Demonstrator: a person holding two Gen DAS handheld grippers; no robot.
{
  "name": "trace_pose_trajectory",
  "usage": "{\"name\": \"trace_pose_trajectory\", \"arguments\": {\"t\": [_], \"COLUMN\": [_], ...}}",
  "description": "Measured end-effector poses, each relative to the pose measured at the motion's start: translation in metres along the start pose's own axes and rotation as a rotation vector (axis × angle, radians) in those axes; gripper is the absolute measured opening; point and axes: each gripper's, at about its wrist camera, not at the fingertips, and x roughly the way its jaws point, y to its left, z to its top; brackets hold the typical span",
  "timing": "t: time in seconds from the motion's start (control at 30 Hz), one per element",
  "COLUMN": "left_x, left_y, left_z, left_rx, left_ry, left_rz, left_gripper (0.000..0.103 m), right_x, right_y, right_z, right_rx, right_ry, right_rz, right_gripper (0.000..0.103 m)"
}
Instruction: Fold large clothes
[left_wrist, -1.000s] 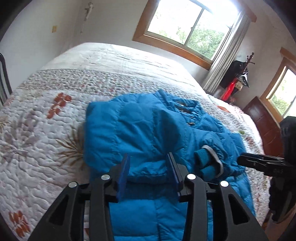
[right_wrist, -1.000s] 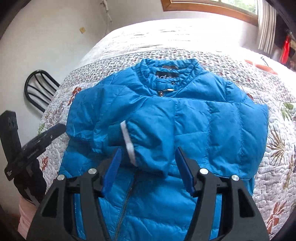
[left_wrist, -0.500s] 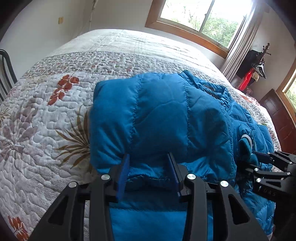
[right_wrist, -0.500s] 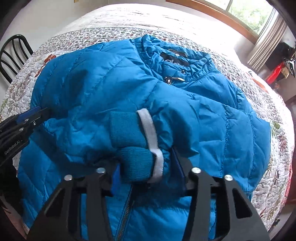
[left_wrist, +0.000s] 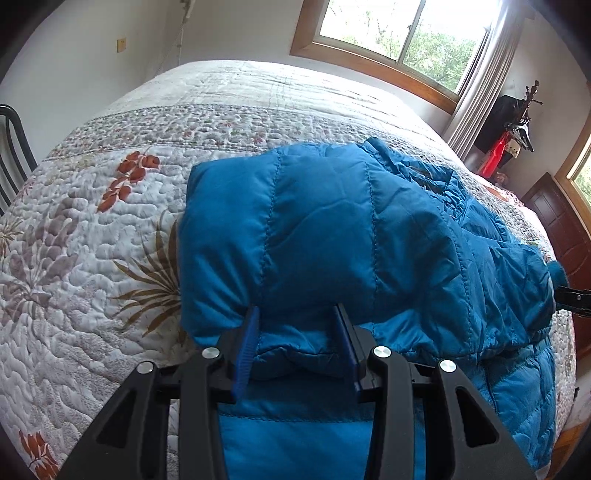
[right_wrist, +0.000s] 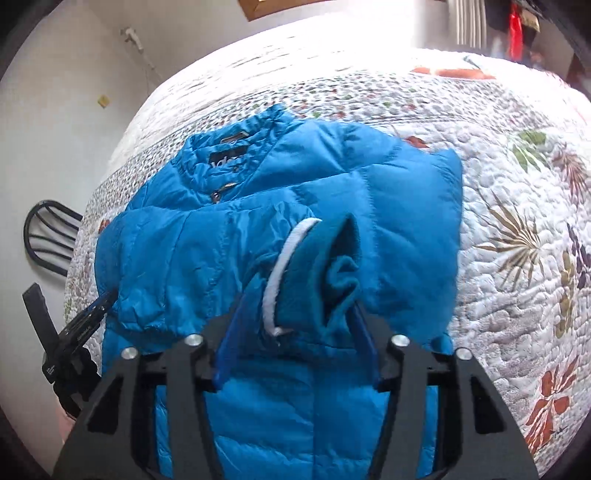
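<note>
Left wrist view: the blue jacket (left_wrist: 351, 236) lies on the quilted bed (left_wrist: 92, 240); the left gripper (left_wrist: 299, 325) has its fingers (left_wrist: 248, 343) partly closed around a puffy fold of it

Right wrist view: the right gripper (right_wrist: 295, 317) has its fingers (right_wrist: 231, 336) closed in on the cuff (right_wrist: 314, 269), raised over the jacket's front

The blue jacket (left_wrist: 332, 229) ran off the near edge of both views, its hem unseen. Its padding hid the left gripper's (left_wrist: 297, 321) fingertips. In the right wrist view, the right gripper's (right_wrist: 295, 314) fingertips were buried behind the knit cuff (right_wrist: 325, 273). The collar label (right_wrist: 227, 157) was blurred and unreadable. The black chair (left_wrist: 11, 147) was cut off at the left edge.
</note>
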Motion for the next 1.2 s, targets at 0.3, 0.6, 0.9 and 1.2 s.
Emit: {"name": "trace_pose_trajectory", "arguments": {"t": [0.3, 0.6, 0.9, 1.2], "left_x": [-0.035, -0.006, -0.006, 0.012], "left_y": [-0.011, -0.001, -0.025, -0.02], "left_z": [0.015, 0.022, 0.029, 0.023], "left_rx": [0.034, -0.038, 0.072, 0.104], "left_ry": [-0.061, -0.031, -0.093, -0.055], "left_rz": [-0.022, 0.021, 0.075, 0.129], "left_gripper": [0.043, 0.043, 0.043, 0.044], "right_x": [0.007, 0.033, 0.013, 0.022], "right_y": [-0.05, -0.022, -0.053, -0.06], "right_z": [0.007, 0.018, 0.029, 0.023], "right_rx": [0.104, -0.019, 0.041, 0.077], "right_ry": [0.002, 0.026, -0.05, -0.042], "right_rz": [0.14, -0.006, -0.065, -0.04], "right_gripper": [0.072, 0.012, 0.011, 0.016]}}
